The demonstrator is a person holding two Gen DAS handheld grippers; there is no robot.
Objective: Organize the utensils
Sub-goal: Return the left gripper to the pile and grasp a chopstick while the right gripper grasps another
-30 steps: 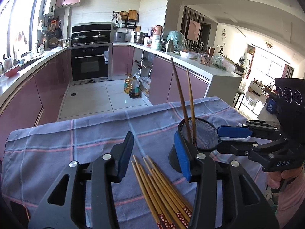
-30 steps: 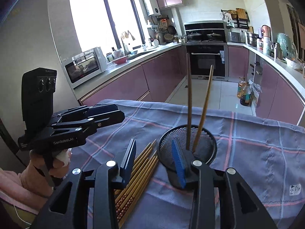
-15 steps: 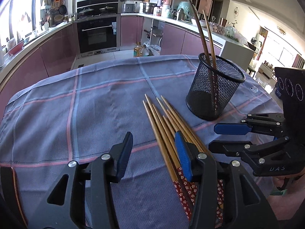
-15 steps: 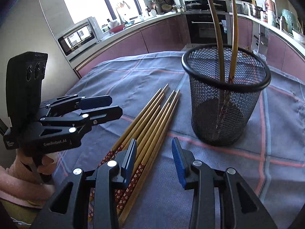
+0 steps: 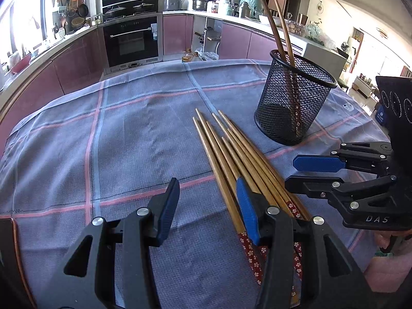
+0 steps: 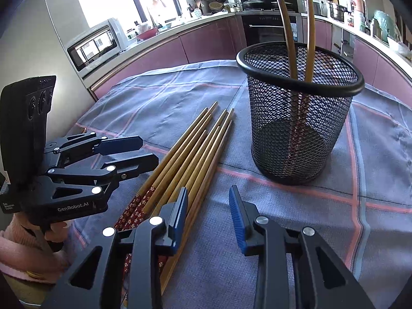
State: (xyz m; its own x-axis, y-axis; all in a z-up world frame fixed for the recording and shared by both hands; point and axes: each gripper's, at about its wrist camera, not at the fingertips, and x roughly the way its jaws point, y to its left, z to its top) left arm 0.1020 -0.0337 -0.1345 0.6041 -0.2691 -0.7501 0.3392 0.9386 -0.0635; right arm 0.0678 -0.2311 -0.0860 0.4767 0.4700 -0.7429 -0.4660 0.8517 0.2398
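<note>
Several bamboo chopsticks (image 5: 231, 149) with red flowered ends lie side by side on the checked cloth; they also show in the right wrist view (image 6: 190, 152). A black mesh cup (image 5: 293, 100) stands upright to their right with two chopsticks (image 5: 280, 23) leaning in it; the cup also shows in the right wrist view (image 6: 298, 110). My left gripper (image 5: 208, 200) is open and empty, low over the thick ends of the bundle. My right gripper (image 6: 208, 206) is open and empty, just right of the bundle and in front of the cup.
The table is covered by a blue-grey cloth (image 5: 116, 134) with pink lines. A kitchen counter, an oven (image 5: 134, 41) and a microwave (image 6: 95, 46) stand beyond the table's far edge. The two grippers sit close together near the table's front edge.
Both grippers have come down and back from above the cup to low over the thick ends of the lying chopsticks. Both stay open and empty.
</note>
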